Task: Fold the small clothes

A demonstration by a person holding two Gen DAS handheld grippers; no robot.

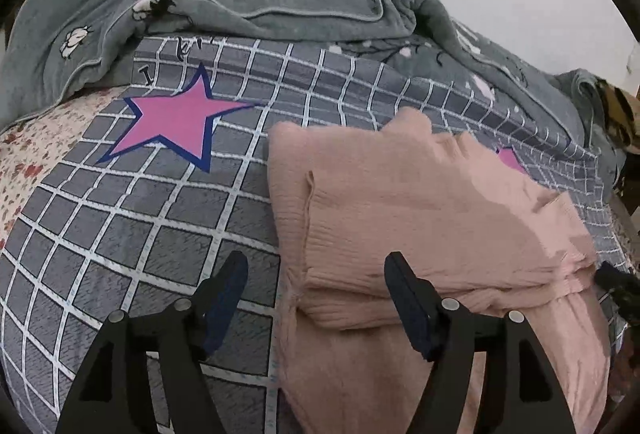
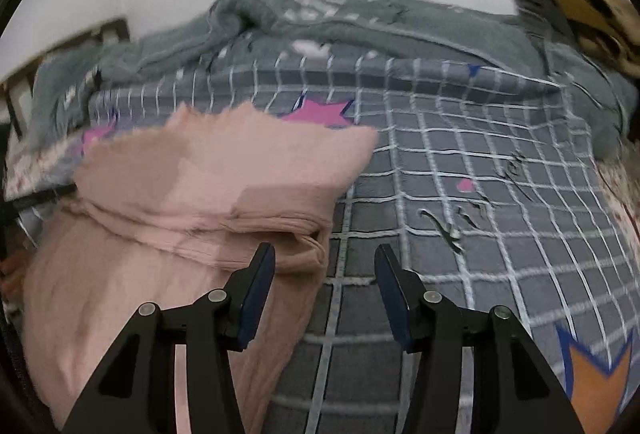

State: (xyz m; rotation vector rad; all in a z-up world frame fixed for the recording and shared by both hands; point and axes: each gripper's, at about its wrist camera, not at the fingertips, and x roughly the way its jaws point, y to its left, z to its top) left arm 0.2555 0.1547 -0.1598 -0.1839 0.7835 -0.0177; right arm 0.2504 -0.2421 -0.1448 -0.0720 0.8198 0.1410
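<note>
Right wrist view is motion-blurred overall: grey blanket point(image 2: 360, 22) edges smeared, its white pattern unreadable; black lettering point(image 2: 472, 210) on the checked bedsheet point(image 2: 460, 274) illegible. Orange star point(image 2: 596, 382) is cut off by the lens rim at lower right. Pink garment point(image 2: 168, 194) near end runs under the right gripper point(image 2: 325, 258) arms and out of frame.

Left wrist view: pink garment point(image 1: 420, 202) covers most of a second pink star point(image 1: 510, 159); its lower part is cut by the frame bottom. Leopard-print item point(image 1: 618, 114) is clipped at the right rim, type unclear. A dark object point(image 1: 616, 284) at the garment's right edge is partly out of view, cannot identify. Bedsheet lettering point(image 1: 176, 62) is partly tucked under the blanket.
</note>
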